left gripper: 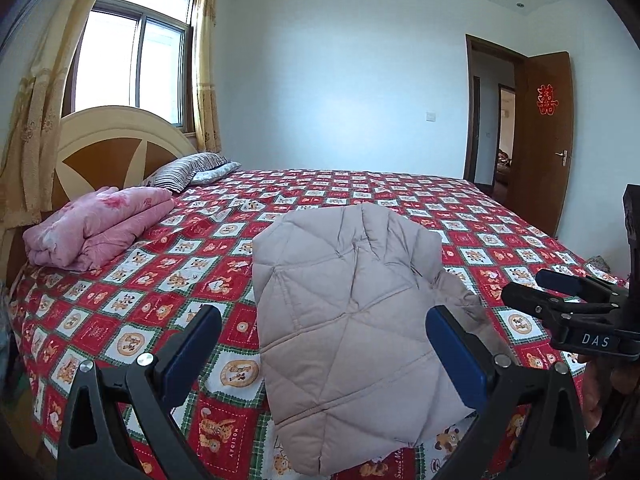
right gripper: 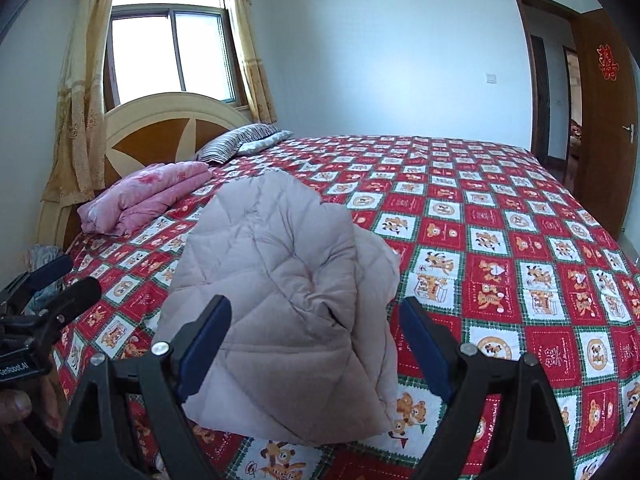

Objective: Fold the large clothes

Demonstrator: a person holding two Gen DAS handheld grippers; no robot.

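Observation:
A beige quilted down jacket lies folded in a compact bundle on the bed near its front edge; it also shows in the right wrist view. My left gripper is open and empty, its blue-padded fingers spread on either side of the bundle, just in front of it. My right gripper is open and empty, likewise spread around the jacket's near end. The right gripper also shows at the right of the left wrist view, and the left gripper at the left of the right wrist view.
The bed has a red checked cartoon bedspread. A folded pink quilt and striped pillows lie by the wooden headboard. A window with curtains is behind; an open brown door stands at the right.

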